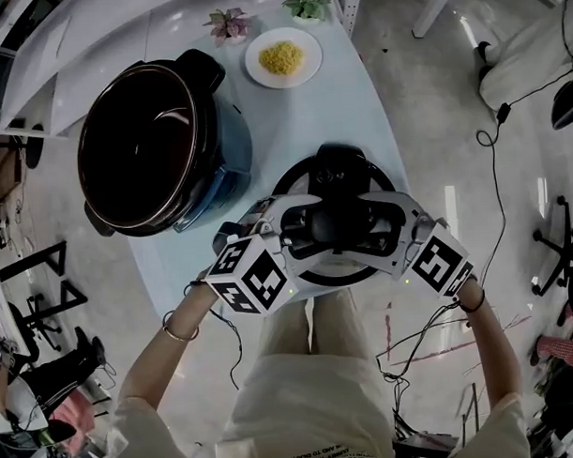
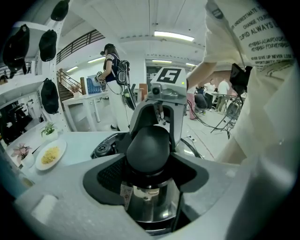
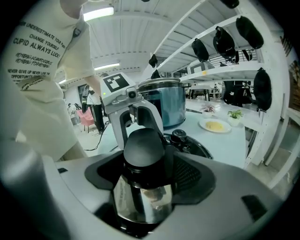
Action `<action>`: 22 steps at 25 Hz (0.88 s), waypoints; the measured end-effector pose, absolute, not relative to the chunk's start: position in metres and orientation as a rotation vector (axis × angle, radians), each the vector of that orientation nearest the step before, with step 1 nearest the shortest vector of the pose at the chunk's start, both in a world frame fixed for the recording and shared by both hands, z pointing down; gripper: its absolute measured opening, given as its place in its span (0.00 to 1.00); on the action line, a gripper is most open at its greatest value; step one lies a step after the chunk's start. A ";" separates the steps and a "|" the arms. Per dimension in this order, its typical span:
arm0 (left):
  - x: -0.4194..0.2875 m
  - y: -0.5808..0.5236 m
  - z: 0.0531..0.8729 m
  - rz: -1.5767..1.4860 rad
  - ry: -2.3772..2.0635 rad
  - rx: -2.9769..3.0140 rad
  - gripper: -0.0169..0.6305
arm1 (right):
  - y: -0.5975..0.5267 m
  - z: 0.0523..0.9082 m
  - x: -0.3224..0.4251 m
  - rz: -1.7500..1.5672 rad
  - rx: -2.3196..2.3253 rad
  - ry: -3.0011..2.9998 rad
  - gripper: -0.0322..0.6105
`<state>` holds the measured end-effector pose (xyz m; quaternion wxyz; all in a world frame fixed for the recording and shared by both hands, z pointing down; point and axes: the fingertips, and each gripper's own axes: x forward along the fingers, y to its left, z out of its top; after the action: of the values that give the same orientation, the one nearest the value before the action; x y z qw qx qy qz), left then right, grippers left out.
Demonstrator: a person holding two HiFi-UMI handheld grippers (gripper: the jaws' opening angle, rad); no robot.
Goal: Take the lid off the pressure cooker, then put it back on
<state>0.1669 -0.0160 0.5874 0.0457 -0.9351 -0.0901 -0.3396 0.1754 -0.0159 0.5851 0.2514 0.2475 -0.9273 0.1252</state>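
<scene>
The lid [image 1: 337, 270] is shiny bare metal, like a mirror. Its knob [image 2: 147, 147] on top is smooth black plastic, a bit dull. The left gripper [image 1: 300, 225] and right gripper [image 1: 378, 228] at the lid's sides are dull grey plastic with rough black pads [image 2: 110, 173]. Beside the lid, the pressure cooker [image 1: 147, 144] is glossy black inside and shiny blue outside.

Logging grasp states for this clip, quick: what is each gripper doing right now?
Left gripper: closed on the lid handle.
Right gripper: closed on the same lid handle, from the opposite side.
</scene>
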 end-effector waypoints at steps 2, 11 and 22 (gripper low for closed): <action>0.167 -0.015 0.588 -1.038 -0.302 -2.856 0.49 | -0.016 0.585 0.175 0.340 0.667 -2.524 0.56; 0.169 -0.013 0.589 -1.042 -0.356 -2.868 0.49 | -0.016 0.589 0.171 0.240 0.658 -2.480 0.53; 0.170 -0.015 0.590 -1.050 -0.322 -2.891 0.48 | -0.015 0.590 0.166 0.227 0.606 -2.467 0.48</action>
<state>0.1696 -0.0147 0.5899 0.0246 -0.9345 -0.1042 -0.3395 0.1664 -0.0146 0.5899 0.2912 0.2274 -0.9253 0.0852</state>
